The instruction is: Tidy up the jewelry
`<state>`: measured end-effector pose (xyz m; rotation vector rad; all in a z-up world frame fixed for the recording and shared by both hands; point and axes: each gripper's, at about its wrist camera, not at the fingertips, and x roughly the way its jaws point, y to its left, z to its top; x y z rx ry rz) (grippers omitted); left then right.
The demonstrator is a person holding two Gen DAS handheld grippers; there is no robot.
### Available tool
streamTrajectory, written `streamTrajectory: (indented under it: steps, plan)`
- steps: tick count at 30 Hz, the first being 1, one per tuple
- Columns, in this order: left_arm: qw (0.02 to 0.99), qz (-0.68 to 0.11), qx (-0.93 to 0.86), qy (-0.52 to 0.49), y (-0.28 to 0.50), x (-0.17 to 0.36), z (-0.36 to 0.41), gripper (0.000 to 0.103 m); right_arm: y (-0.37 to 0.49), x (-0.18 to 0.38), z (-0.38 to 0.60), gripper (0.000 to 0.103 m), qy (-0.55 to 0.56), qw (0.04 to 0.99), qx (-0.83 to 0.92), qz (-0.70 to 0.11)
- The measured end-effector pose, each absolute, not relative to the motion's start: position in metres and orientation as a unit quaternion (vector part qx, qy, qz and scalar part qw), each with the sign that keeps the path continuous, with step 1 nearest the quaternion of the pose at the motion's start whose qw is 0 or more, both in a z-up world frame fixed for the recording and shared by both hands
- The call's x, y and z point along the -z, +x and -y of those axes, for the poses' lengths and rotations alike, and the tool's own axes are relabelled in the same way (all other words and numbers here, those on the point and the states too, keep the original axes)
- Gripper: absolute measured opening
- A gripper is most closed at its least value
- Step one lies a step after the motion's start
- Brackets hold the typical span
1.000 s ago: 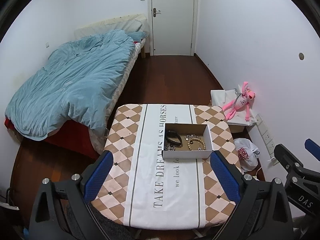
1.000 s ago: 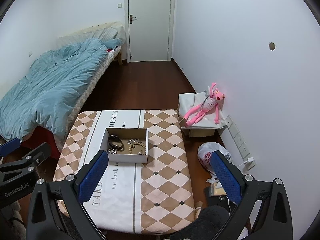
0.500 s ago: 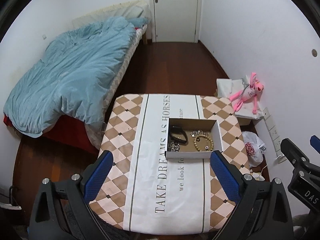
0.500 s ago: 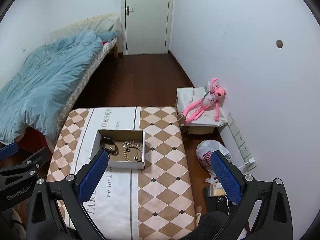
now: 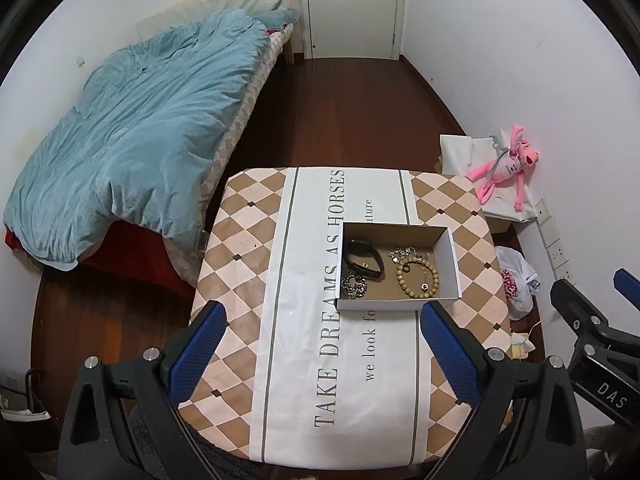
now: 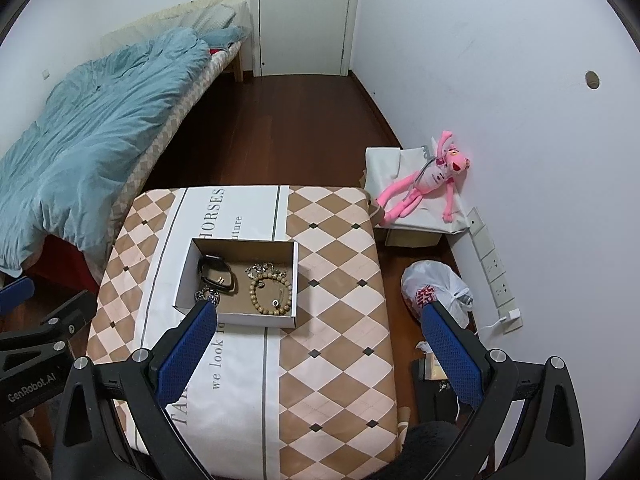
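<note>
Both grippers, left gripper [image 5: 320, 344] and right gripper [image 6: 320, 344], hover spread wide, empty; cardboard box [image 5: 451, 258] just ahead — descend slowly, single out one bracelet [image 5: 417, 275].

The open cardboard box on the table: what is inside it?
The open cardboard box holds a black strap band, a wooden bead bracelet and two silver chain pieces. The near wall hides the nearest floor strip.
</note>
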<state>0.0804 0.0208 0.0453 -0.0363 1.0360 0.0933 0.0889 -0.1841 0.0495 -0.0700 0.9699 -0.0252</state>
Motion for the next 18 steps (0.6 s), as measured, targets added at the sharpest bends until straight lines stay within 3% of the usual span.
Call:
streamTrajectory:
  steps: [18]
  plan:
    - [0.867,-0.496,-0.044,-0.017,0.080,-0.039,-0.018,0.099,0.089,-0.037,0.186,0.103,-0.032,0.876,0.011,-0.481]
